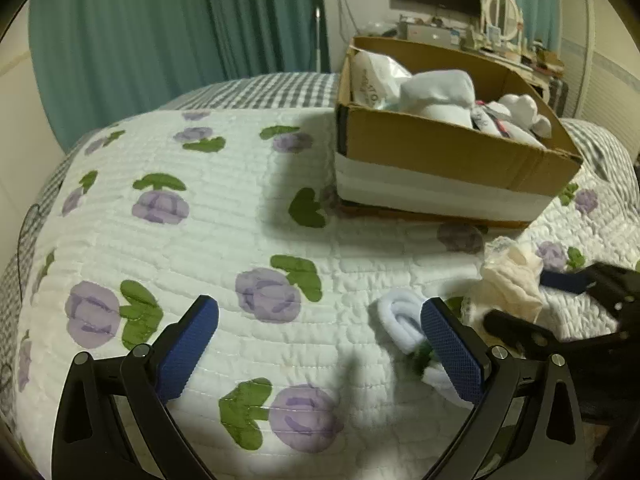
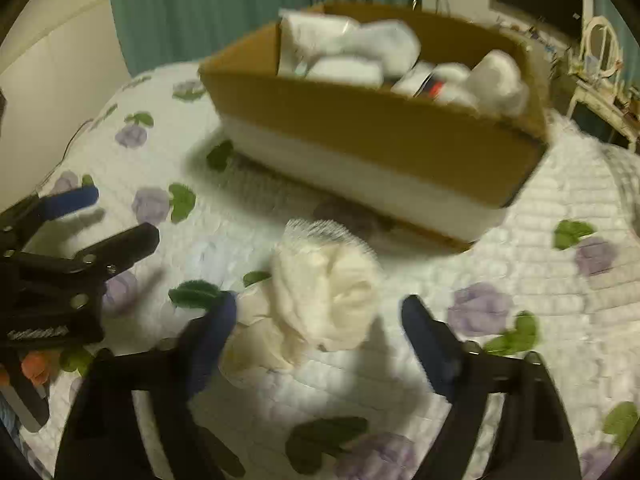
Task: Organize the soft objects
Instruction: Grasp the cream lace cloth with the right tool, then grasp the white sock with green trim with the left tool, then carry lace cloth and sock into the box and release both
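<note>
A cream bundled cloth [image 2: 324, 300] lies on the floral quilt in front of the cardboard box [image 2: 360, 128]. My right gripper [image 2: 320, 320] is open, its fingers either side of the bundle's near end; it also shows in the left wrist view [image 1: 532, 300]. The bundle shows there too [image 1: 512, 280]. My left gripper [image 1: 320, 328] is open and empty above the quilt. A white rolled sock [image 1: 404, 320] lies by its right finger [image 1: 452, 356]. The box [image 1: 440, 148] holds several white soft items [image 1: 436, 96].
The quilt [image 1: 240, 220] covers the bed, with a checked blanket behind it. Teal curtains [image 1: 160, 40] hang at the back. A cluttered dresser with a mirror [image 1: 500, 16] and a dark screen stand at the far right.
</note>
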The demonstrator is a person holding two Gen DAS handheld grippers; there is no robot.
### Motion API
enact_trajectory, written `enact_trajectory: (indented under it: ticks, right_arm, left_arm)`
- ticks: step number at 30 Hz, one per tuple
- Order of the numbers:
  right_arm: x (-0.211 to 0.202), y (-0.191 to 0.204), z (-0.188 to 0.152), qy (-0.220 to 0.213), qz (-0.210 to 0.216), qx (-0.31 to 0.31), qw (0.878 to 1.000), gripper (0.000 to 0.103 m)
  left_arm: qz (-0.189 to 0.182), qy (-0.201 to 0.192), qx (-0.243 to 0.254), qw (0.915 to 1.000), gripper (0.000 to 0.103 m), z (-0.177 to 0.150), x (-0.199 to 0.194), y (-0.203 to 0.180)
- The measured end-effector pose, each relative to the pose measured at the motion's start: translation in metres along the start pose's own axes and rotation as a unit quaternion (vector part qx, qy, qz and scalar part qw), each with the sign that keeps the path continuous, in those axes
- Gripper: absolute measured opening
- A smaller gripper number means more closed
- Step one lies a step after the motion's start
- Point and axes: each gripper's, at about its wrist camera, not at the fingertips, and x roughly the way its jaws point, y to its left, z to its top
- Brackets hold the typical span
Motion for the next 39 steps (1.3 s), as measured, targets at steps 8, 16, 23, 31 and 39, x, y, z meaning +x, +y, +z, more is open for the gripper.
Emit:
enact_trajectory:
  ticks: [8,16,23,31,39]
  right_arm:
    - [-0.031,-0.012,-0.001,-0.047,-0.050,0.014,0.998,0.018]
    - [-0.035,-0.010,0.005,-0.049,-0.066,0.002,0.997,0.018]
    - [-0.035,-0.009,0.002,-0.052,-0.073,0.008,0.996,0.018]
    - [-0.073,-0.004,-0.001,-0.072,-0.084,0.002,0.994,0.018]
    - [-0.143,0.003,0.011,-0.124,-0.095,0.000,0.988,0.018]
  left_arm:
    - [-0.038,0.015,0.029,0.9988,0.102,-0.007,0.006,-0.025]
    - [-0.097,0.080,0.056,0.9904,0.044,-0.015,0.042,-0.052]
    - [-0.118,0.057,0.037,0.9907,0.027,-0.011,0.023,-0.042]
    - [-0.098,-0.003,0.065,0.9931,0.025,0.008,-0.034,-0.042]
    - [-0.099,-0.079,0.080,0.9888,0.025,0.047,-0.100,-0.049]
